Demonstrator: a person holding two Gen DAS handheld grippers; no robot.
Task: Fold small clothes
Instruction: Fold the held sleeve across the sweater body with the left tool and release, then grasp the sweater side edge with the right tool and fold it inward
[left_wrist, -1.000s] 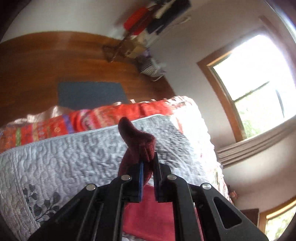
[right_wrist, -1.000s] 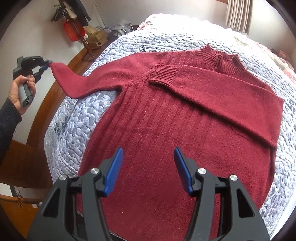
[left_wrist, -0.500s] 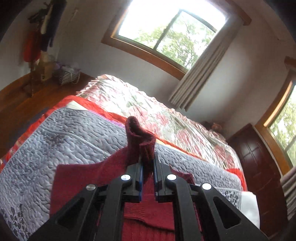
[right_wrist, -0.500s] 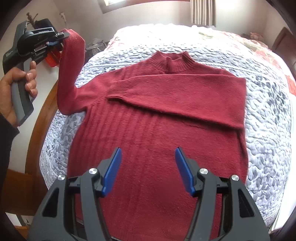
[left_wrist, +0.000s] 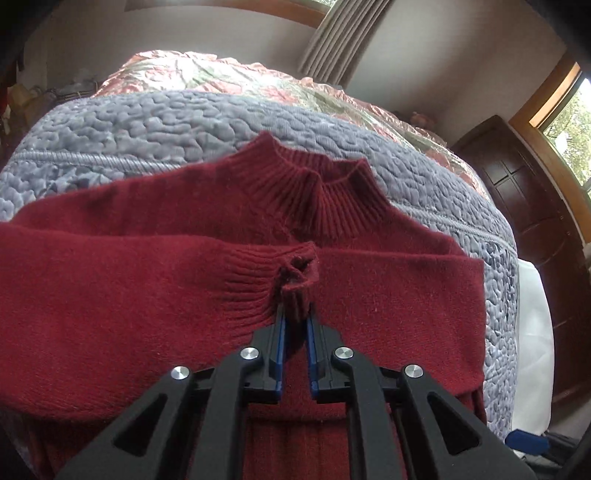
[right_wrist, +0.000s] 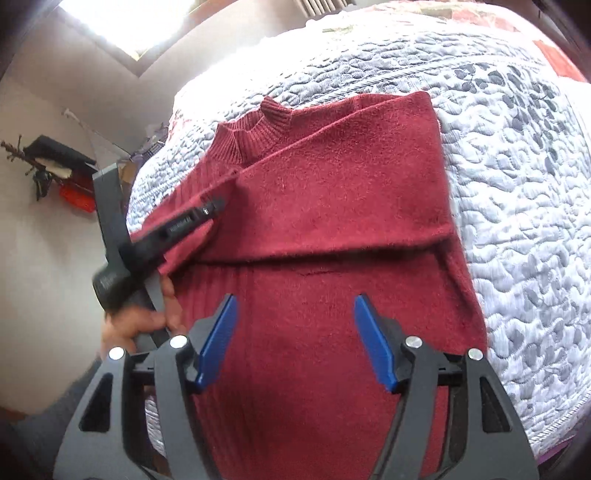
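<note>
You are folding a soft dark red knitted sweater that is lying flat on the bumpy grey quilted bed cover. Its ribbed collar is pointing away from you.

On the left, your left gripper is pinching the ribbed cuff of the left sleeve. The jaws are squeezed tight on it, with the knit bunched up between the blue pads. You are holding the sleeve across the chest, just below the collar. The other sleeve looks already folded over, lying under this one. From the right camera, your hand is gripping the handle of that tool at the left edge of the sweater.

On the right, your right gripper is hovering above the lower part of the sweater. Its jaws are spread wide and holding nothing.

I think you are doing the sleeve step, and it is nearly done. Next, you should lay the cuff down flat and let go gently, so it is not dragged back. Then both grippers can take the bottom edge, which is out of view, and bring it up to the collar.
</note>
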